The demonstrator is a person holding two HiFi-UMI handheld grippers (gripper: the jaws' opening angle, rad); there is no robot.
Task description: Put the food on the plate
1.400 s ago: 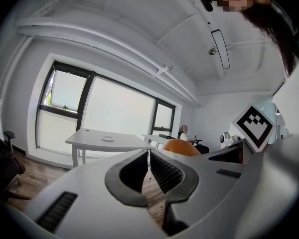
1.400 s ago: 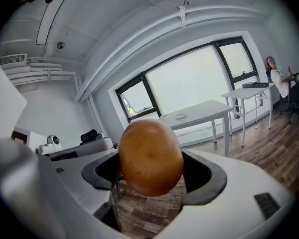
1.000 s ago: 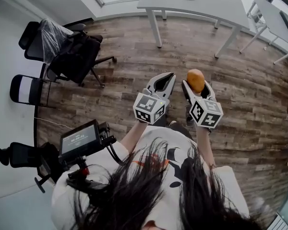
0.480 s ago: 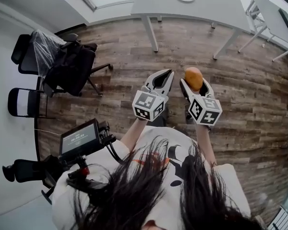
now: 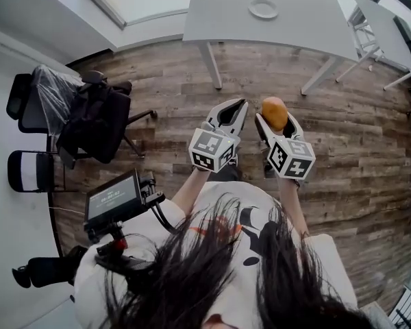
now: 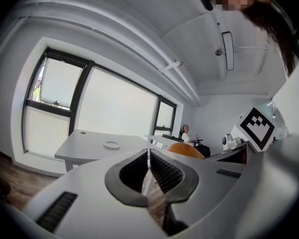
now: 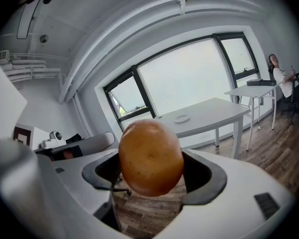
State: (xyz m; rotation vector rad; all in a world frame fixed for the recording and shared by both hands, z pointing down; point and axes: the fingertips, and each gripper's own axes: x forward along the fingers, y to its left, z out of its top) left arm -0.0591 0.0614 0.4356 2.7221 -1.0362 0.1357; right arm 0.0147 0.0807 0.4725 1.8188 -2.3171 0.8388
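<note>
While the right tool [image 5: 275, 118] is clamped on the potato [image 5: 275, 110] above the floor [image 5: 370, 136], the plate [image 5: 263, 8] sits well apart on the far tabletop [image 5: 301, 22], so carrying and placing are left; the left tool [image 5: 240, 105] is closed, empty.

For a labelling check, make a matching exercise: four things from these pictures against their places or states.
Things:
1. potato
2. plate
3. left gripper
4. monitor

Places or states:
A. shut, nothing in it
B. on the white table
C. held in the right gripper
D. by the person's left side

Pairs: 1-C, 2-B, 3-A, 4-D
</note>
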